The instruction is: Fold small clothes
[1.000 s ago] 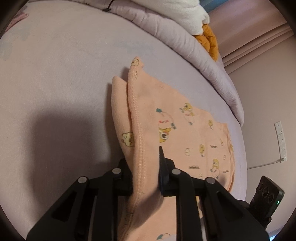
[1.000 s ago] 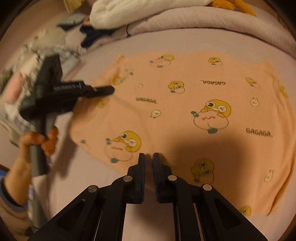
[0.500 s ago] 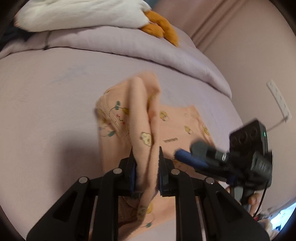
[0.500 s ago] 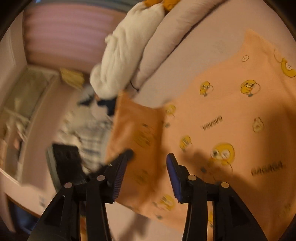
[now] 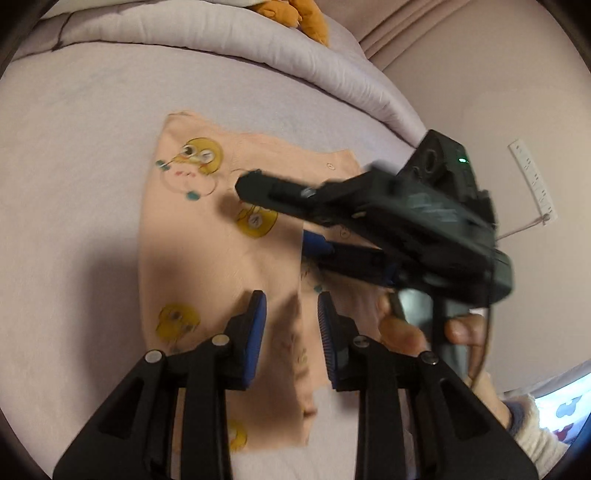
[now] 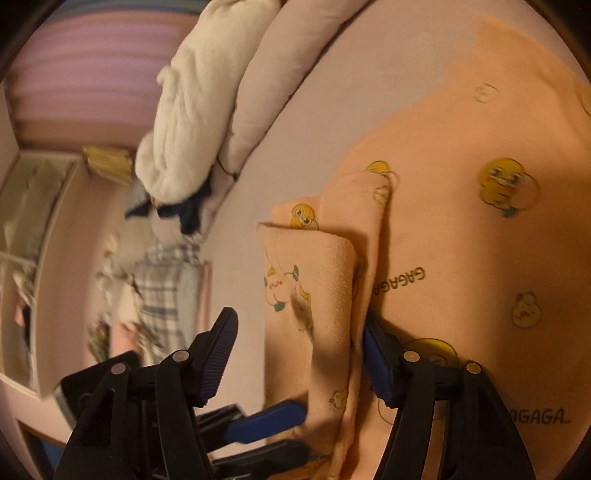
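Observation:
A small peach garment with yellow duck prints (image 5: 207, 236) lies on the lilac bed; its side is folded over, leaving a raised flap (image 6: 325, 280). My left gripper (image 5: 291, 328) is open just above the fold's edge, holding nothing. My right gripper (image 6: 299, 354) is open wide, its fingers either side of the folded flap. In the left wrist view the right gripper's body (image 5: 406, 214) hovers over the garment's right part. In the right wrist view the left gripper's blue fingertips (image 6: 266, 421) show at the bottom.
A rolled lilac duvet (image 5: 221, 37) with a white blanket (image 6: 192, 110) and an orange plush (image 5: 306, 18) borders the bed's far side. Dark and checked clothes (image 6: 166, 288) lie beyond the bed edge. A wall socket (image 5: 532, 177) is at right.
My left gripper let go of the garment's edge and opened; the lifted fabric now lies folded over. My right gripper came in over the fold, still open.

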Available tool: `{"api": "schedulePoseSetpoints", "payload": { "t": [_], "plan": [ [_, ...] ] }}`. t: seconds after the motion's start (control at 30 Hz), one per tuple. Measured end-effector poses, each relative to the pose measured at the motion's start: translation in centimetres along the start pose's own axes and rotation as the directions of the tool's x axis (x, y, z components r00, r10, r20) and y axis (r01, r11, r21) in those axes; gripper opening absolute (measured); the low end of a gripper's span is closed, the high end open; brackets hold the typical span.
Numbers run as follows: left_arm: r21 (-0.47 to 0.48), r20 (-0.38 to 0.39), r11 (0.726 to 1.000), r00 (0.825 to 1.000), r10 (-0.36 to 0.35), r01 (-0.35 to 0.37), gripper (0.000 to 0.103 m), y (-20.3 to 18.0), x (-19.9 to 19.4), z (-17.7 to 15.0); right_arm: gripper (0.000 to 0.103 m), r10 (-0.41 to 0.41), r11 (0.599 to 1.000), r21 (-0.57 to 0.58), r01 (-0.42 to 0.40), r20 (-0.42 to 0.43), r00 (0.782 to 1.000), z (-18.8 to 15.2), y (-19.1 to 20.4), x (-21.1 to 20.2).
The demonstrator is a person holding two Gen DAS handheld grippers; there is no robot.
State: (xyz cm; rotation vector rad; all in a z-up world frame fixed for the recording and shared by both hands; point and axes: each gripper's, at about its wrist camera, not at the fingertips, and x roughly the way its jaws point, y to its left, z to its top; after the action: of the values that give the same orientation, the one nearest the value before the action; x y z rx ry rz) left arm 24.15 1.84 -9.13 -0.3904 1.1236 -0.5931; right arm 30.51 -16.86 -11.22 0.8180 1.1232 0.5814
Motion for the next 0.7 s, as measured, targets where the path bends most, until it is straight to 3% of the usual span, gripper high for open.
{"api": "schedulePoseSetpoints", "payload": {
  "t": [0.1,0.37,0.7],
  "plan": [
    [-0.020,0.029,1.000,1.000,0.010,-0.010,0.027,0.6,-1.6,-0.4,0.018,-0.120,0.990,-0.074,0.119,-0.009,0.993,0.0,-0.1,0.3],
    [-0.076,0.054,0.995,0.996,0.066,-0.061,0.027,2.9,-3.9,-2.0,0.014,-0.170,0.972,-0.153,0.178,0.064,0.983,-0.4,0.5,-3.4],
    [-0.044,0.035,0.999,0.999,0.025,-0.023,0.027,1.0,-2.6,-1.8,0.014,-0.265,0.935,-0.183,0.302,0.201,0.943,2.0,-0.1,-11.2]
  ]
}}
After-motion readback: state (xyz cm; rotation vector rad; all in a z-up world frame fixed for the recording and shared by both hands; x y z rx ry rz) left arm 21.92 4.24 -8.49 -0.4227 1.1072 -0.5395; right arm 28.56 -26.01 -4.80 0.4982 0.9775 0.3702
